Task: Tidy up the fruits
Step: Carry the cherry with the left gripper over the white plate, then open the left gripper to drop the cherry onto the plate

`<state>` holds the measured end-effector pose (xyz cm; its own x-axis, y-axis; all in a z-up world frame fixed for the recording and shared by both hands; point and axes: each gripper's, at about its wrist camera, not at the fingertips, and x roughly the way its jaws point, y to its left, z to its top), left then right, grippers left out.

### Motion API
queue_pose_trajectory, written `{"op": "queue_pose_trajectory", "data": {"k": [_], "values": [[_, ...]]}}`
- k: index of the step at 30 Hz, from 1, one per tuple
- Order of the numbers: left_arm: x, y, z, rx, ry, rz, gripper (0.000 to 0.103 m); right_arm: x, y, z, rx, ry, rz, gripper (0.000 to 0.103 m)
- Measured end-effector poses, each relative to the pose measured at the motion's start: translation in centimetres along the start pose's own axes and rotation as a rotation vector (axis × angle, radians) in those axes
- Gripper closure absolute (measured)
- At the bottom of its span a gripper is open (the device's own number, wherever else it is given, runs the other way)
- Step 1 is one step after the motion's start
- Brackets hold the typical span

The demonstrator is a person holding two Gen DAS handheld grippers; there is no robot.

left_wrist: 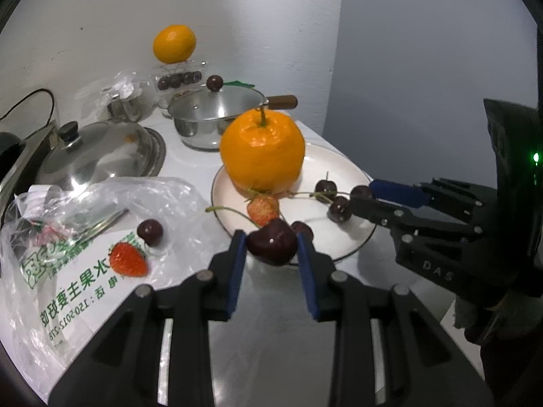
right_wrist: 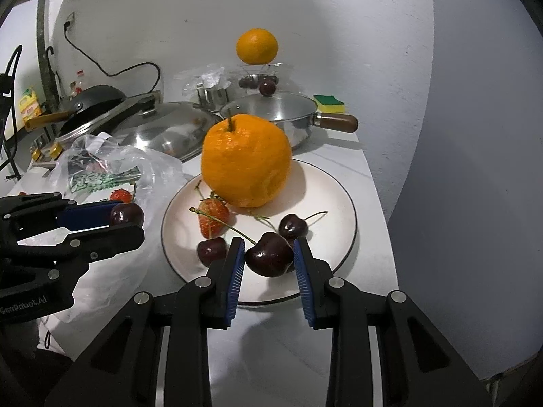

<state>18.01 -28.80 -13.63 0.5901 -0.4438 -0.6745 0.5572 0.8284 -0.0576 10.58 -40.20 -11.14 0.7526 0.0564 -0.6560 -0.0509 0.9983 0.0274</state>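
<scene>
1. While the left gripper (left_wrist: 271, 249) pinches a cherry (left_wrist: 271, 246) at the plate's (left_wrist: 339, 166) near rim, an orange (left_wrist: 262, 151) and strawberry (left_wrist: 263, 208) sit on the plate; the right gripper (left_wrist: 361, 200) seems to clamp another cherry over it.
2. Seen from the right wrist, the right gripper (right_wrist: 269, 254) grips its cherry (right_wrist: 269, 254) above the plate's (right_wrist: 325, 186) near side; the left gripper (right_wrist: 127, 218) holds its cherry (right_wrist: 127, 214) just left of the plate.
</scene>
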Motion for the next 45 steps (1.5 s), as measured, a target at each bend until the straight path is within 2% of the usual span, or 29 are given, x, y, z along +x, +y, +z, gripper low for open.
{"op": "queue_pose_trajectory", "data": {"k": [30, 45], "values": [[4.5, -3.8, 1.1, 0.058, 0.066, -0.080, 0.071, 1.8, -3.3, 0.4, 0.023, 0.002, 0.002, 0.071], [4.3, -4.0, 1.1, 0.051, 0.069, -0.096, 0.069, 2.1, -3.6, 0.3, 0.030, 0.014, -0.001, 0.071]]}}
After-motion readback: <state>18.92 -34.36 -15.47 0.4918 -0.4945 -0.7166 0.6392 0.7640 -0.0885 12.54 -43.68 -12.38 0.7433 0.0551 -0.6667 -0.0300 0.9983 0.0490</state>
